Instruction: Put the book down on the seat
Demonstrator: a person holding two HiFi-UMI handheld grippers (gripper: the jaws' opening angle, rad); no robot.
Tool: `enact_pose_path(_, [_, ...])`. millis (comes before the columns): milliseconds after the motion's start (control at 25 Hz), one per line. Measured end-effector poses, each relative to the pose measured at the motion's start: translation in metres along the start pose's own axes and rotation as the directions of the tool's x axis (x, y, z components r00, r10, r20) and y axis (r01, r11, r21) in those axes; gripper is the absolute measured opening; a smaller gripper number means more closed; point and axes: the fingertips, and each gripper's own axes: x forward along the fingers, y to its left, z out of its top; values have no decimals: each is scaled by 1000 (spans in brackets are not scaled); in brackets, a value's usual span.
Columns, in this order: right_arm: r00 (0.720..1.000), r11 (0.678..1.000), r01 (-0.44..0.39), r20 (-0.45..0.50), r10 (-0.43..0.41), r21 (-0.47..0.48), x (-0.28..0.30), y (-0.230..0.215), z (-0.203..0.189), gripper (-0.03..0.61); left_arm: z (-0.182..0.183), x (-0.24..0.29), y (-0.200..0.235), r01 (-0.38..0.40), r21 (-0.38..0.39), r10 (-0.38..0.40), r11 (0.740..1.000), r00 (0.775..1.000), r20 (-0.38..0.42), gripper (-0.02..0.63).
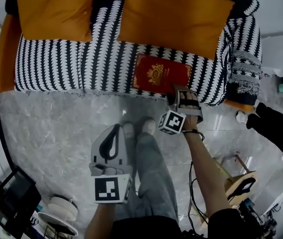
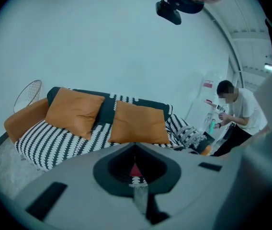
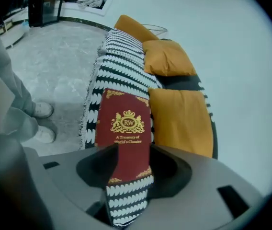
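A dark red book (image 1: pixel 160 74) with a gold crest lies flat on the black-and-white patterned sofa seat (image 1: pixel 71 66), near its front edge. My right gripper (image 1: pixel 183 92) hovers at the book's near right corner. In the right gripper view the book (image 3: pixel 126 123) runs away from me through the wide gap of the right gripper (image 3: pixel 126 176), with sofa fabric showing under its near end; the jaws stand apart and do not press on it. My left gripper (image 1: pixel 114 129) hangs low over the floor by my legs, jaws together and empty; in the left gripper view it (image 2: pixel 137 178) faces the sofa (image 2: pixel 54 143).
Two orange cushions (image 1: pixel 57 9) (image 1: pixel 174 14) lean on the sofa back. My shoes (image 1: pixel 136 127) stand on the grey marble floor just before the sofa. A wooden stool (image 1: pixel 241 183) is at the right, dark gear (image 1: pixel 12 198) at lower left. Another person (image 2: pixel 236 111) stands beyond the sofa's right end.
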Motion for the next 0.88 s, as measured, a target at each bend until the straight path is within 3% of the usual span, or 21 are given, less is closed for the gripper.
enact_pose_path(40, [999,999,33,4,-33,23,-8,-6,1,162,2,-3,-1,0,3,0,1000,1000,5,14])
enact_pose_path(80, [998,997,59,9,-60,55,-16,-12,2,123,4,-5,-1,1,10,-1,1000,1000,15,14])
enact_pose_path(240, [993,957,109,6,-115,271,-57,-36,2,59,15,-20,-7,15,28,-17,999,998,61,14])
enact_pose_path(360, [988,887,134,11,-155,441,-96,-57,5,40,25,-33,-12,20,46,-24,999,997,79,14])
enact_pose_path(520, [981,769,123,38,-188,627,-151,-79,6,22,45,-48,-17,14,57,-20,998,994,106,14])
enact_pose_path(680, [972,691,31,140,-191,722,-207,-87,13,9,69,-68,-37,65,86,-78,994,986,149,14])
enact_pose_path(880, [931,577,-11,219,-293,817,-280,-115,21,9,109,-93,-72,150,138,-179,979,955,238,14])
